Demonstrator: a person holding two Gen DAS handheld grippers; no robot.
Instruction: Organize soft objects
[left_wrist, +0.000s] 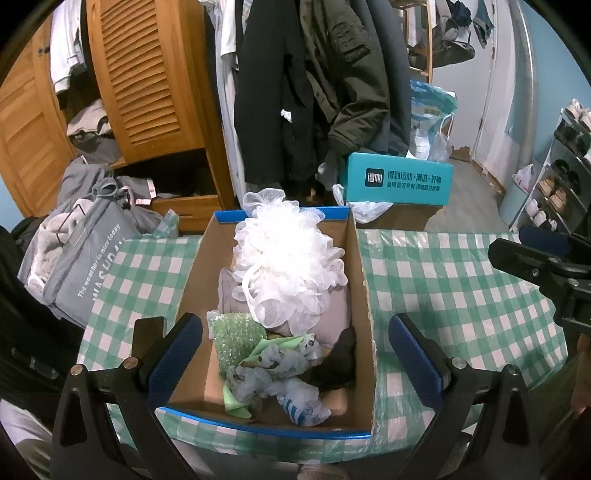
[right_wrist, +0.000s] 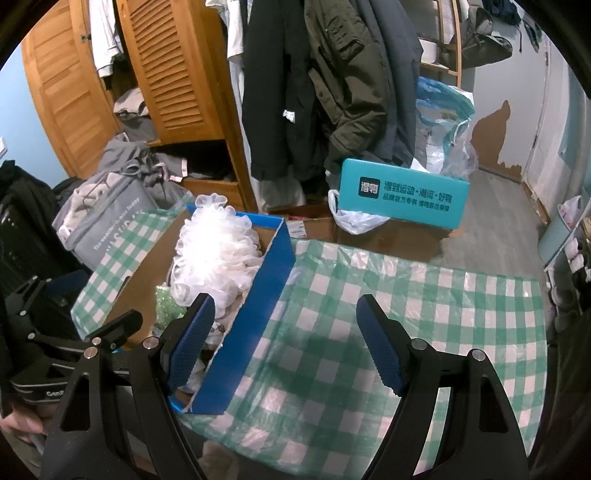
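Seen from the left wrist, the left gripper (left_wrist: 295, 354) hangs with fingers spread and empty over a cardboard box (left_wrist: 364, 295), where a white bath pouf (left_wrist: 288, 258), green sponge (left_wrist: 236, 334) and crumpled bags (left_wrist: 280, 373) lie between and beyond its fingertips. From the right wrist, the right gripper (right_wrist: 286, 345) is also spread and empty above the checked tablecloth (right_wrist: 424, 295), the box just off its left finger; any remaining pick should probably start wide and close gently.

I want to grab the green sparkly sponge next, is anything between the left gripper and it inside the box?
Nothing visible blocks it. The left gripper hangs open over the box, and the green sponge lies exposed between its fingers; the white mesh pouf sits farther back.
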